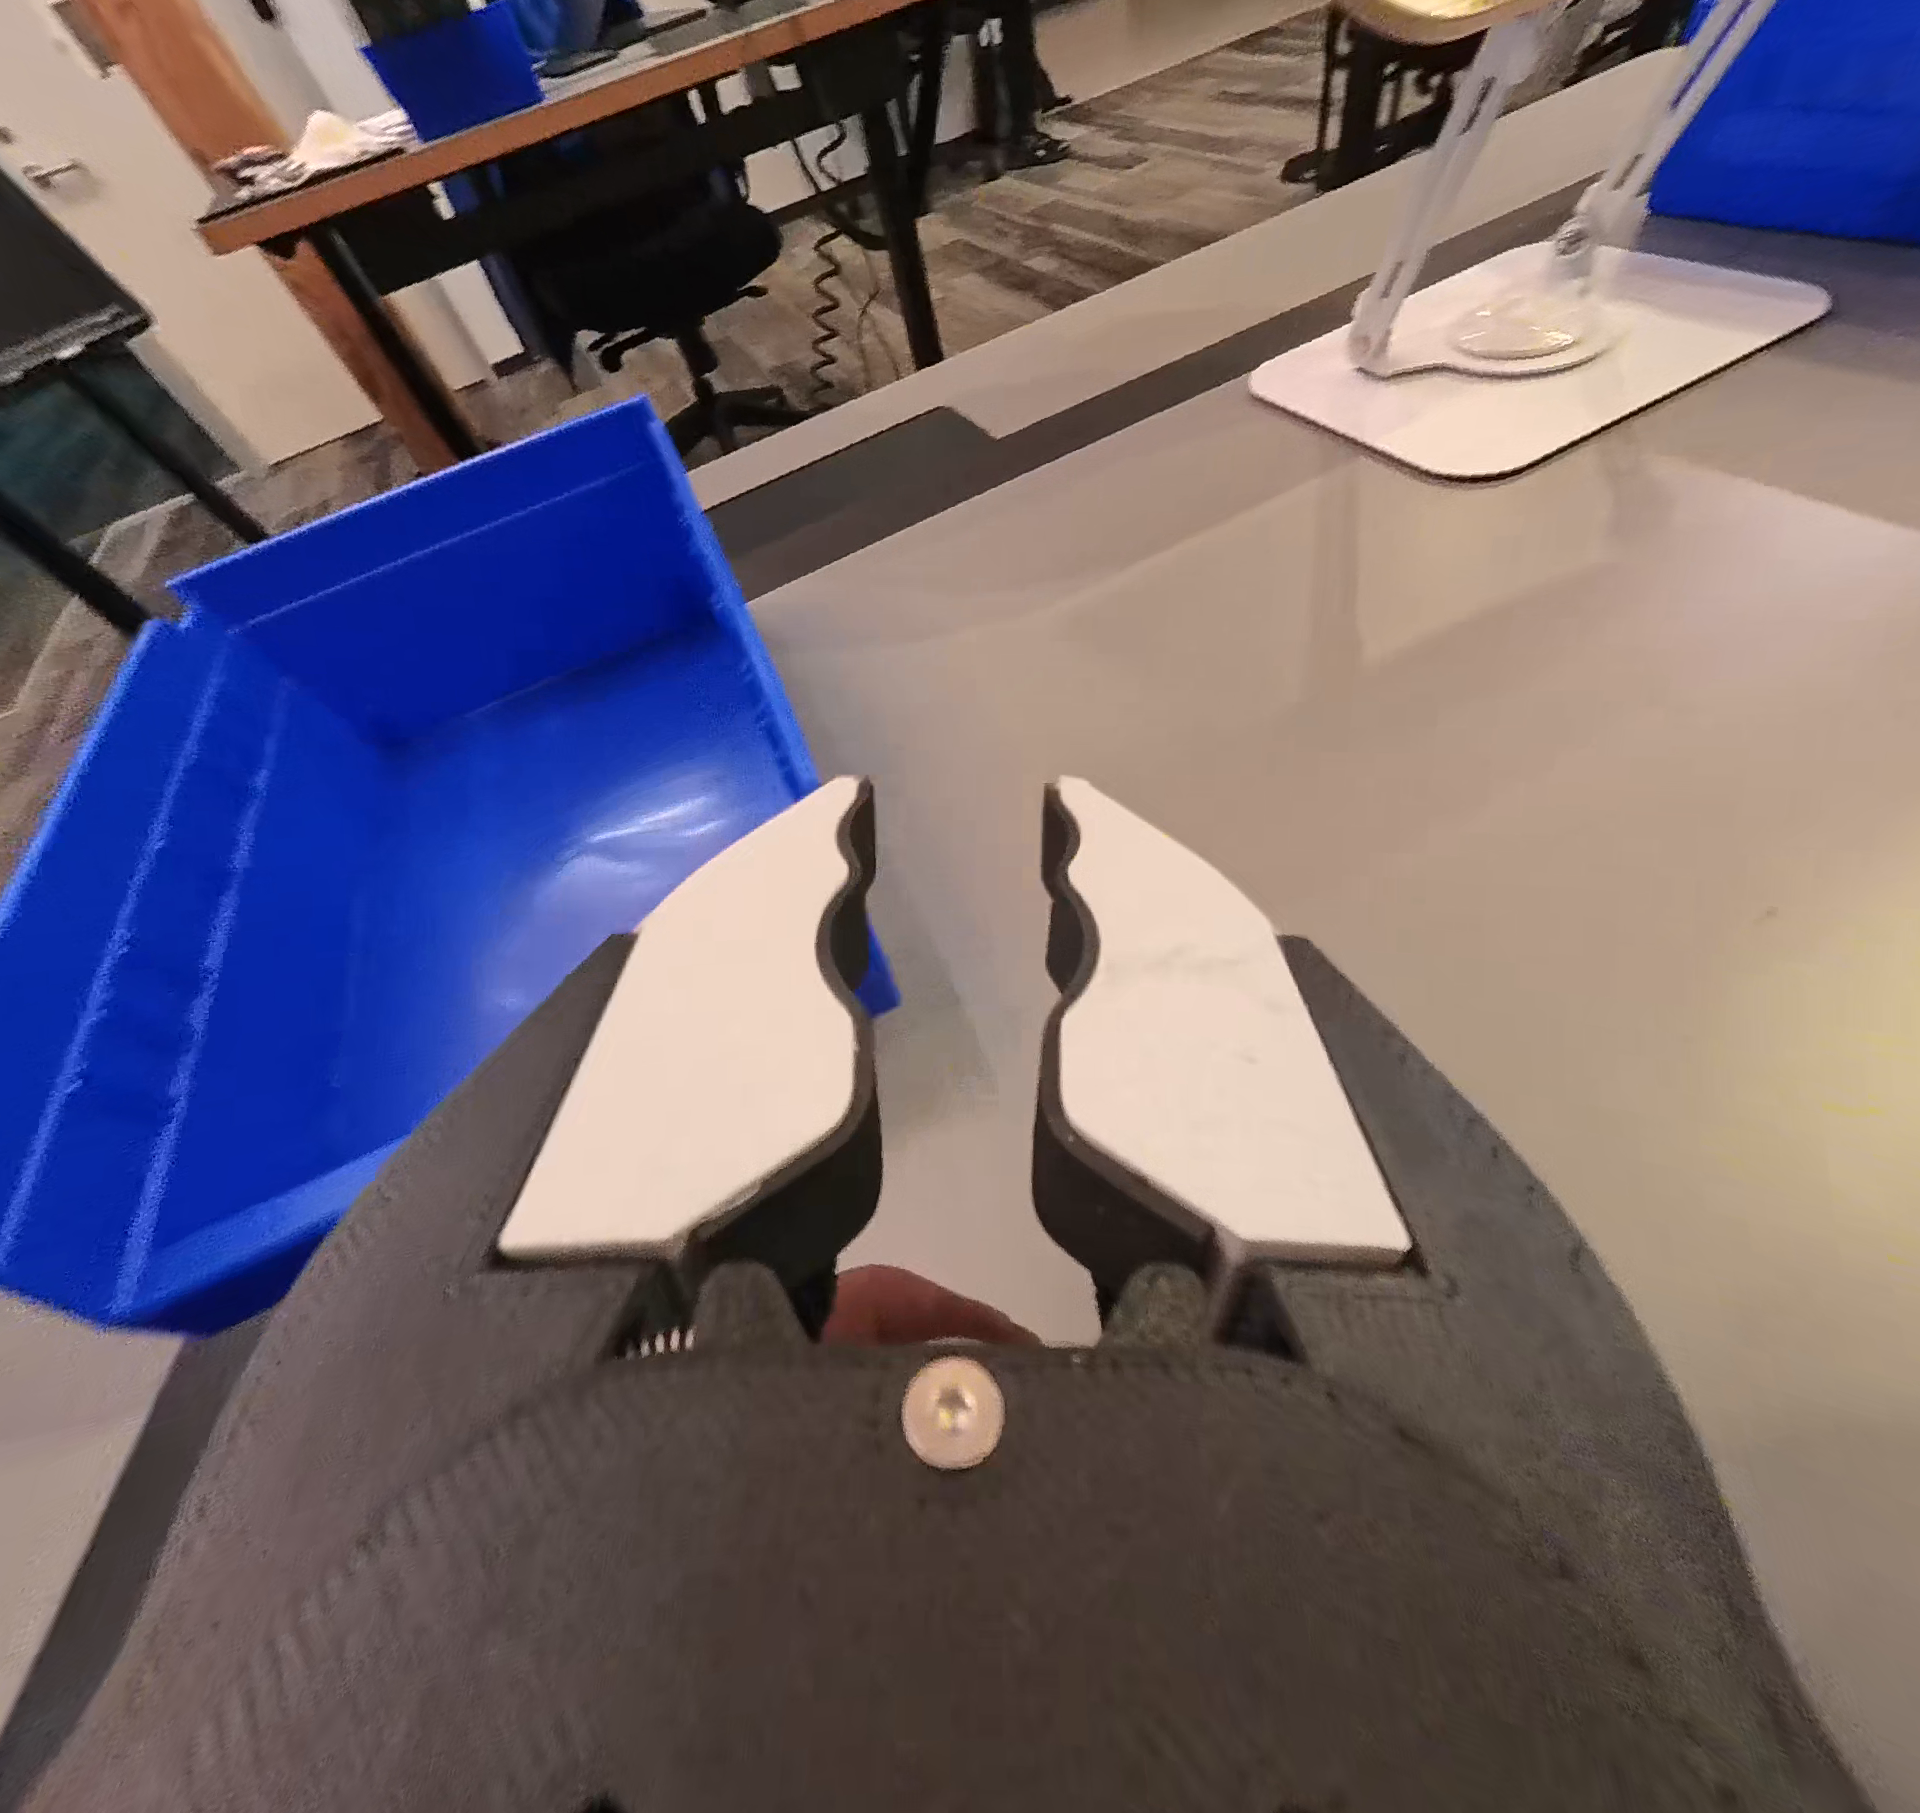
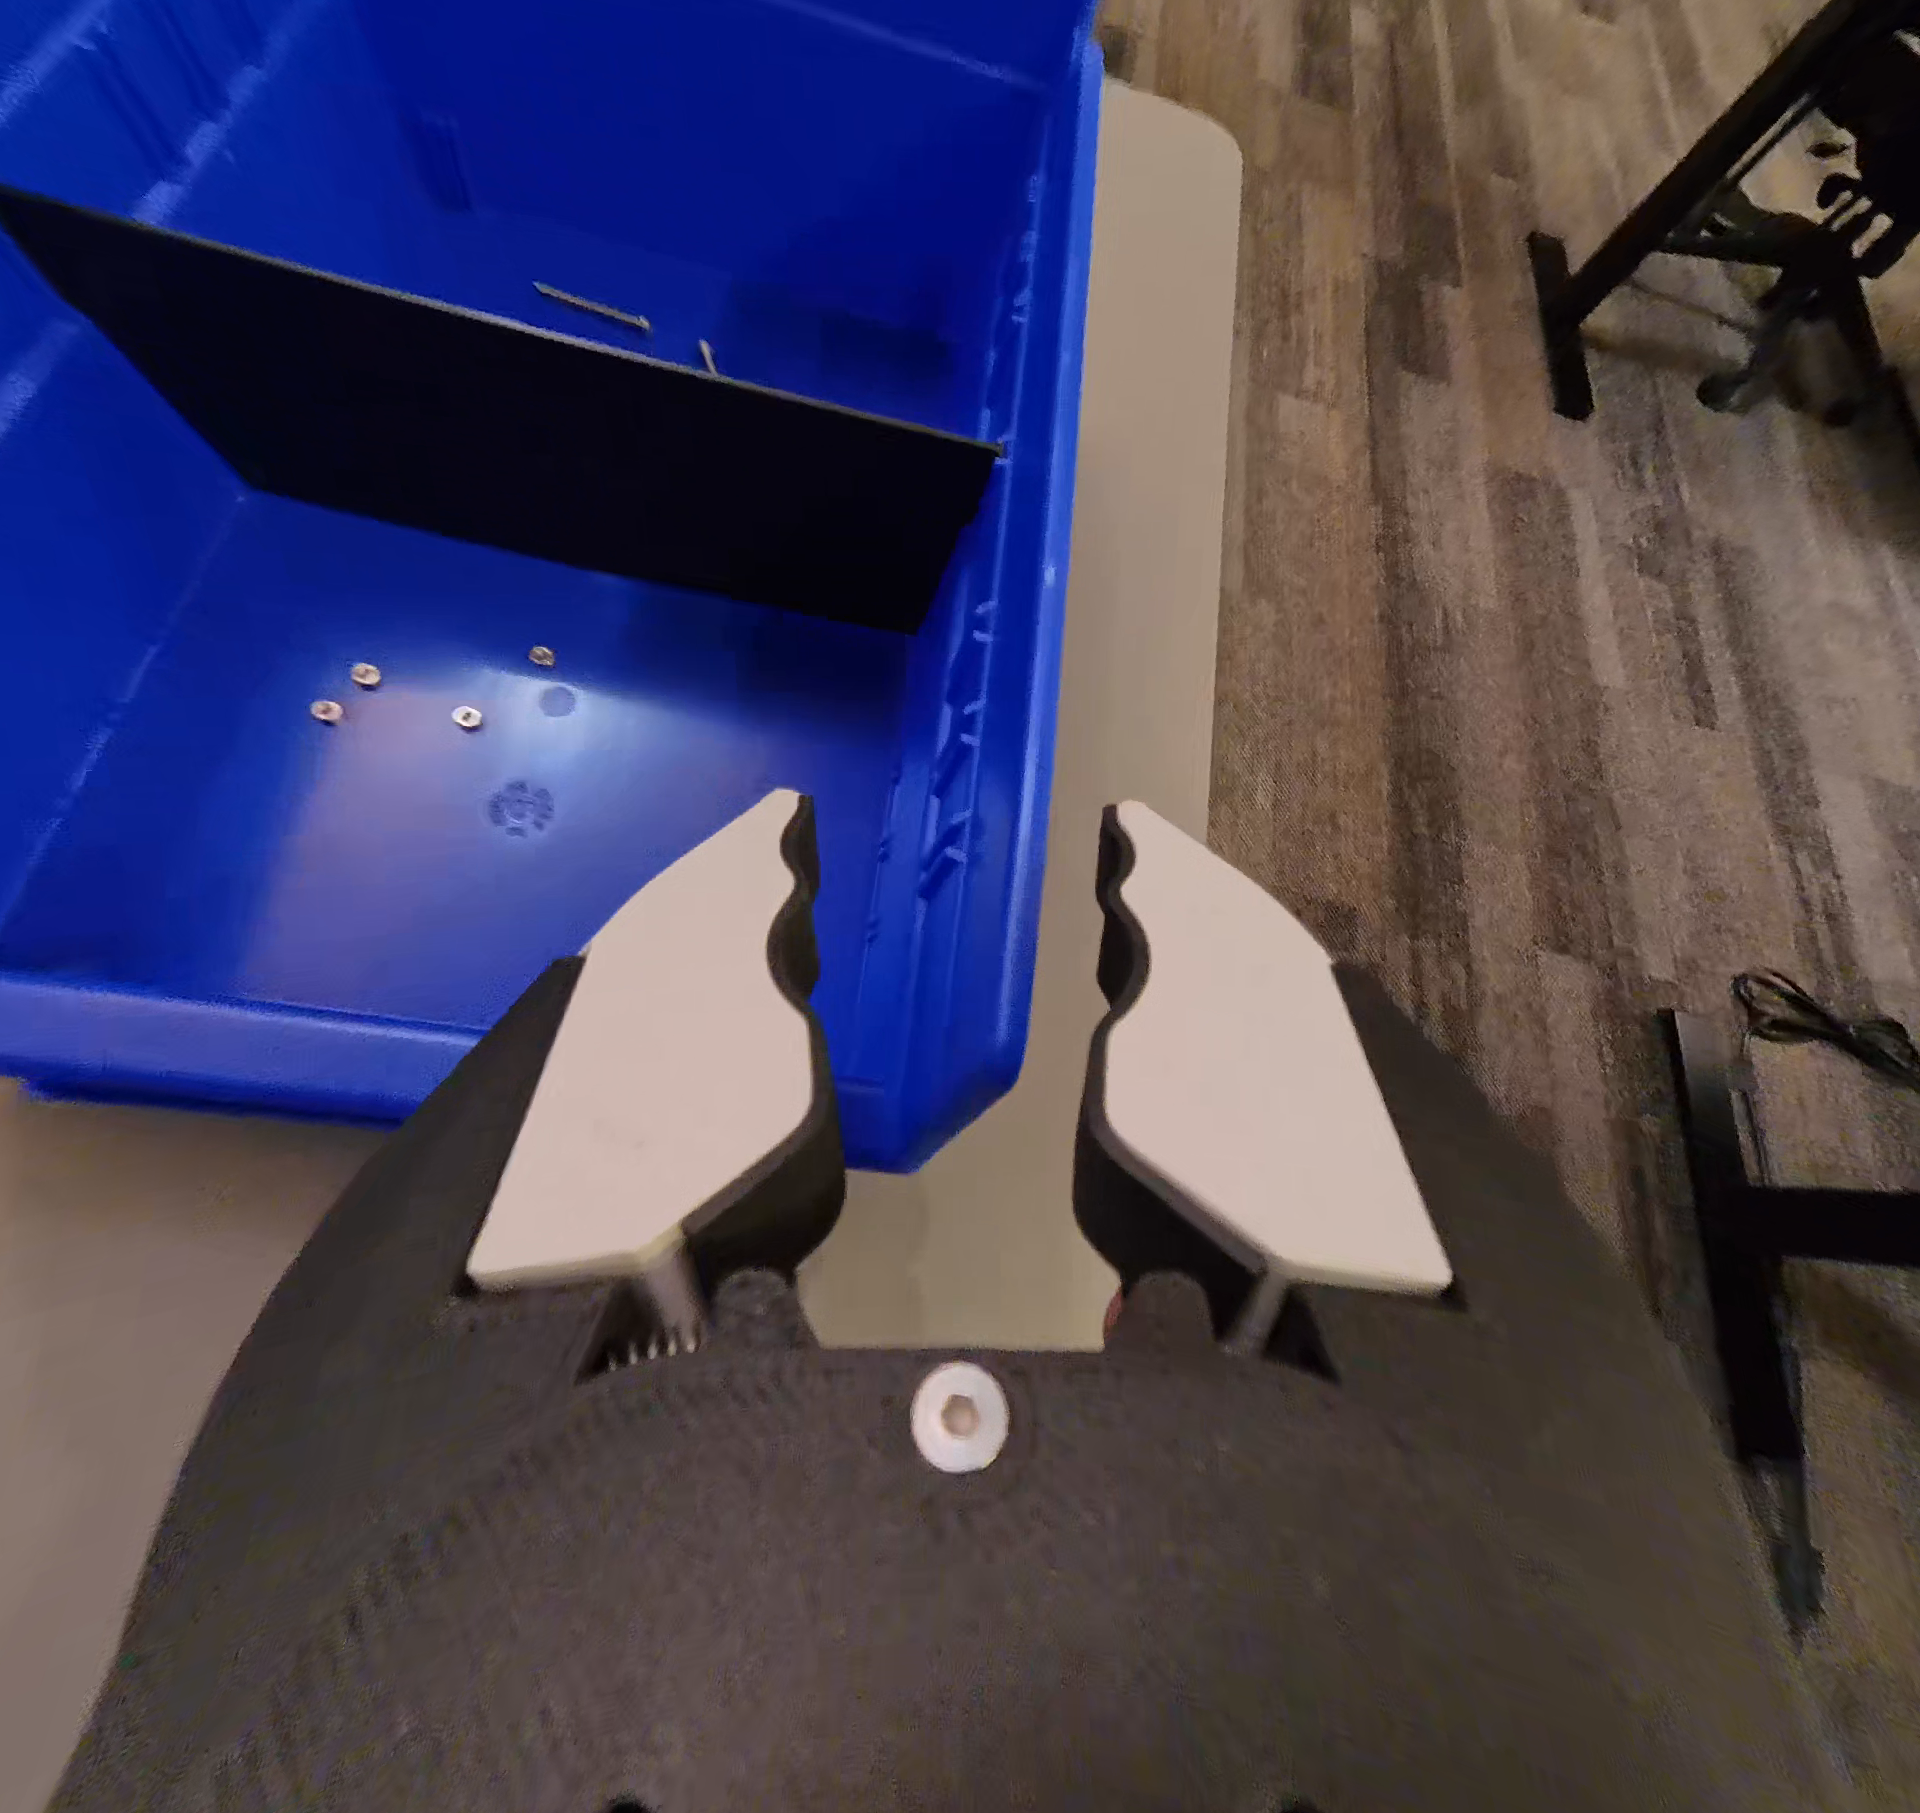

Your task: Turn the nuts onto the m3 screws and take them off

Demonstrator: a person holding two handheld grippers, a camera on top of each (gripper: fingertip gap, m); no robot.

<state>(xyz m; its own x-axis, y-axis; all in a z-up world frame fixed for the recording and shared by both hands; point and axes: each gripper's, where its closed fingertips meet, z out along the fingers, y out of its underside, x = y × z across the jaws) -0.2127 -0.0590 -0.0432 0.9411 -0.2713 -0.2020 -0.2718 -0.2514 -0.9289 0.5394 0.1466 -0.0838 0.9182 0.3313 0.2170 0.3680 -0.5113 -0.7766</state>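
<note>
In the right wrist view a blue bin [image 2: 1049, 413] with a black divider [image 2: 520, 444] holds several small silver nuts [image 2: 468, 718] in its near compartment and thin screws [image 2: 592, 307] in the far one. My right gripper [image 2: 956, 818] is open and empty, hovering above the bin's near right corner. In the left wrist view my left gripper [image 1: 958, 797] is open and empty above the grey table [image 1: 1351, 828], just right of an empty blue bin [image 1: 468, 776].
A white lamp stand [image 1: 1538, 350] stands at the table's back right, with another blue bin [image 1: 1808, 132] behind it. The table's right edge [image 2: 1216, 516] drops to wood floor. Desks, a chair and black table legs [image 2: 1714, 184] lie beyond. Some 80 centimetres of space lies between my two pairs of fingers.
</note>
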